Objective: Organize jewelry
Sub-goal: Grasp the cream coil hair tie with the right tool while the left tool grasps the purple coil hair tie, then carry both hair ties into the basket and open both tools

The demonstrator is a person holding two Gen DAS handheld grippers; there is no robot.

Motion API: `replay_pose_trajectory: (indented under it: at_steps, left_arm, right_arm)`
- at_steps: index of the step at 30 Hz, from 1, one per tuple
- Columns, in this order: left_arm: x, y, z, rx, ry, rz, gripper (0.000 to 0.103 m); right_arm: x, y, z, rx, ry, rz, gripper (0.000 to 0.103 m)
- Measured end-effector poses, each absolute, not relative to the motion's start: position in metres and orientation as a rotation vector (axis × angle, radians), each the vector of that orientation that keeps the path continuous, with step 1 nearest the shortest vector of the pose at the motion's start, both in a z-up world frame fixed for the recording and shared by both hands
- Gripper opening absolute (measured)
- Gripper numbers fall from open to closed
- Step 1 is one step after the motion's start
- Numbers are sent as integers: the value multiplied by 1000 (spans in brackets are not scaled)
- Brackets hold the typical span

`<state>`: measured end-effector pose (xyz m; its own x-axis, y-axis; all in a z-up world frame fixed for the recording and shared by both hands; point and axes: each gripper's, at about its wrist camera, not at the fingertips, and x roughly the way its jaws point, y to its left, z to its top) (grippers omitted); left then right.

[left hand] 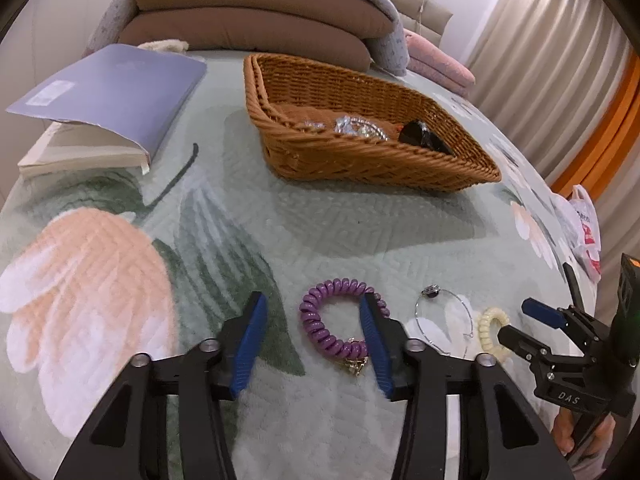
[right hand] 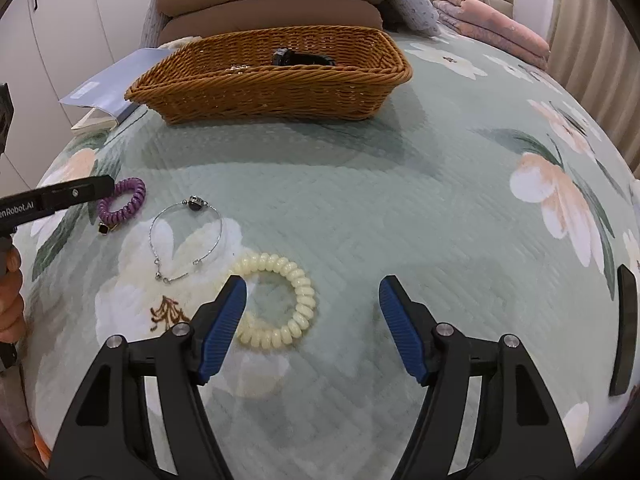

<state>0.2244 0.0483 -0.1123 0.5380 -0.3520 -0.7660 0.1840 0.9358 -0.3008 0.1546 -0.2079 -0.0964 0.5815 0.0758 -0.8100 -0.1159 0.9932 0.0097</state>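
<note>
Bedding with a pale green flower print [right hand: 360, 208] carries everything. A book with a blue cover [left hand: 108, 92] lies at the left of a wicker basket [left hand: 360, 160], with brown pillows [left hand: 248, 12] and a folded pink blanket [right hand: 492, 28] behind. Letters "DAS" show on the right hand-held gripper [left hand: 516, 322]; "enRobot.AI" reads along the left one in the right wrist view. Inside the basket lie silvery jewelry [left hand: 356, 126] and a black item [left hand: 420, 136]. On the bed, a purple coil band [left hand: 332, 320] lies partly between the blue pads of the left hand-held gripper [left hand: 314, 320], which stands released, not pressing it. A thin silver bracelet [right hand: 188, 236] lies beside it. The right hand-held gripper stands spread, one pad over the cream coil band [right hand: 280, 300], ungripped.
</note>
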Motion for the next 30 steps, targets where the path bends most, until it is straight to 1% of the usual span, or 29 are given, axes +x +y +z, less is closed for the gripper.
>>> replay_pose_trajectory:
  at_steps: [1,2,3,7,9,10,11,12,14,20,30]
  left_arm:
    - [225,47,-115,-185,960,-320,36]
    - [226,45,-116,-175,962,-317,34]
    - [227,44,-117,-165,963,-313,34]
    - [228,33,-116,-107,964,-304,33]
    - [229,25,-118,-64,967,-287,32]
    - [229,20,-118,-37,965,-277,27]
    - [229,15,-118,-9,966,-270,19]
    - [229,11,-118,11,966,-268,16]
    - [228,7,-118,35,961,-263,14]
    - [220,5,-112,35,933,-280,11]
    - [209,16,-83,-103,866,-388,11]
  right_arm:
    - [157,-207,-98,-48,943,109,63]
    - [158,-206,-99,-53,945,104,57]
    - [161,-205,-101,-59,950,99,53]
    - [162,-202,-104,-88,935,95,46]
    - [162,-198,-105,-102,933,100,35]
    - [162,-196,-105,-115,932,99,34]
    - [162,-193,-106,-130,929,97,30]
    - [161,-190,-107,-140,926,99,25]
    - [161,-187,-107,-146,925,113,19]
    - [156,-194,-105,-118,934,124,11]
    - [143,-218,-94,-60,918,111,11]
